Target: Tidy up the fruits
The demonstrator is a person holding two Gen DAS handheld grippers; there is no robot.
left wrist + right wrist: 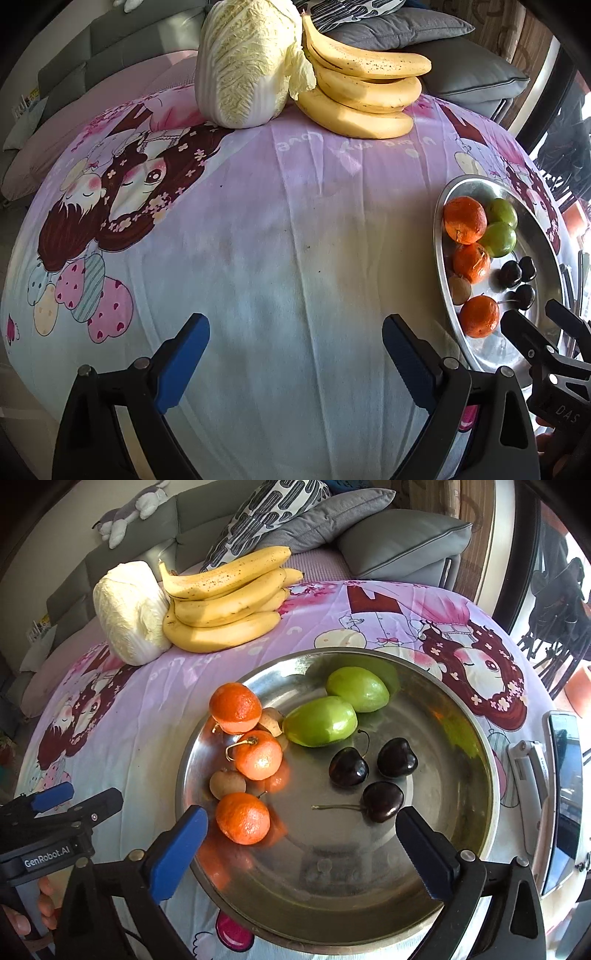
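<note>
At lower centre, both tools, left tool [295, 354] and right tool [301, 843], gape empty; bananas [225, 605] look soft and bruisable, so grip the stem end.

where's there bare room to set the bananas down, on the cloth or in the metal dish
The cloth is bare between the cabbage, the bananas and the metal dish. Inside the dish, the near part and right side are free. Its left half is crowded with mandarins, green fruits and cherries.
</note>
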